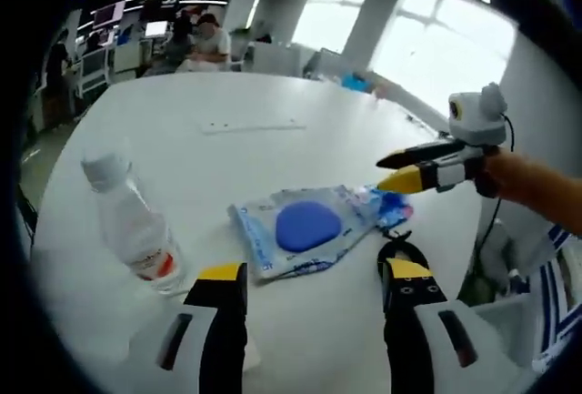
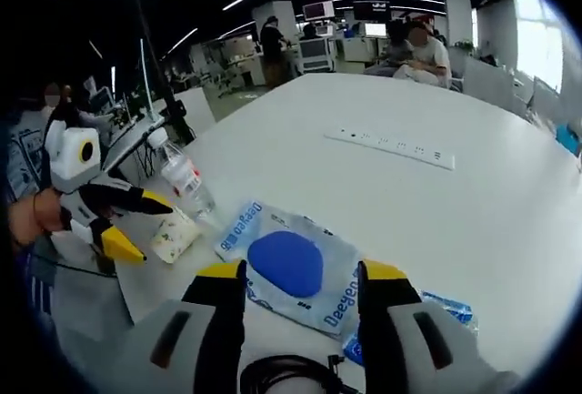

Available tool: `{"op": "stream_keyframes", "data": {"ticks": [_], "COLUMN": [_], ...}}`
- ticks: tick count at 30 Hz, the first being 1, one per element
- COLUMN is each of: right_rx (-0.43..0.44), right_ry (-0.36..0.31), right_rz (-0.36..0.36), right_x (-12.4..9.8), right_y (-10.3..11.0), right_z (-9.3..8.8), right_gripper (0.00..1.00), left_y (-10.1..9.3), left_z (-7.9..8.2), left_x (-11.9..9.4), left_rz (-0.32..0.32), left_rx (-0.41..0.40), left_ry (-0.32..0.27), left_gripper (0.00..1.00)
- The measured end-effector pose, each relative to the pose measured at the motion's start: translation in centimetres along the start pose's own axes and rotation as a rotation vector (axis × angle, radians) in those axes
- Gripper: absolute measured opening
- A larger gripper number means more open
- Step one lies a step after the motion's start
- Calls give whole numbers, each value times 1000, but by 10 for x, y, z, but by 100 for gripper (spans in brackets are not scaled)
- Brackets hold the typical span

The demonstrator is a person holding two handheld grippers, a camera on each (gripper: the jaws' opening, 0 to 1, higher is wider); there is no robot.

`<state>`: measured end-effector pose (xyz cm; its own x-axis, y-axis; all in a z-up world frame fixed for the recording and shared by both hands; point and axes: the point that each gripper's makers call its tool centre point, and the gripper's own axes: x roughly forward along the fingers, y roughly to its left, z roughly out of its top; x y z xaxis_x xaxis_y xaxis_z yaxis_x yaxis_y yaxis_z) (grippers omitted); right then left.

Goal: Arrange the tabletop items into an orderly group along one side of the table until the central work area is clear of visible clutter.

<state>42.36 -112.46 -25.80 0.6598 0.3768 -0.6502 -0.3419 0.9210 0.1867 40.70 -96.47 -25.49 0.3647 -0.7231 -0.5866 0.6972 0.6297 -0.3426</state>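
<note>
On the white bench (image 1: 273,94), near the edge closest to the person, lies a flat clear packet (image 1: 305,230) with a blue oval pad inside; in the right gripper view the same packet (image 2: 291,262) sits just ahead of the jaws. The left tool (image 1: 314,289) hangs low over the bench with its jaws spread wide and nothing between them, the packet just beyond its tips. The right tool (image 2: 296,285) is likewise spread wide and empty, its jaws standing either side of the packet's near end; whether they touch it cannot be told. In the left gripper view the right tool (image 1: 400,168) comes in from the right, above the packet's far end. A clear water bottle (image 1: 132,226) stands upright to one side of the packet, apart from it; in the right gripper view the bottle (image 2: 182,176) stands beside a small patterned pack (image 2: 175,235). A small blue wrapper (image 2: 450,308) lies at the packet's other end. A long white power strip (image 2: 391,146) lies farther in, well apart from the rest, with broad bare bench around it out to the curved far edge.
</note>
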Motion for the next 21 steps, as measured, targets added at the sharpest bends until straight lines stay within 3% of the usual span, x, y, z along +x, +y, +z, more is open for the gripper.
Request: {"op": "stream_keyframes", "data": {"ticks": [11, 16, 21], "right_rx": [-26, -34, -65], "right_ry": [-33, -35, -36], "right_rz": [22, 60, 105], "right_x": [-6, 2, 13], "right_y": [22, 36, 58], "right_z": [11, 16, 23], "right_gripper": [53, 56, 57], "left_y": [6, 12, 20], "left_z": [-4, -3, -10], "left_x": [-41, -64, -79], "left_rz": [-29, -34, -24], "left_rx": [30, 23, 22], "left_ry": [-28, -63, -61], "left_gripper": [60, 60, 60]}}
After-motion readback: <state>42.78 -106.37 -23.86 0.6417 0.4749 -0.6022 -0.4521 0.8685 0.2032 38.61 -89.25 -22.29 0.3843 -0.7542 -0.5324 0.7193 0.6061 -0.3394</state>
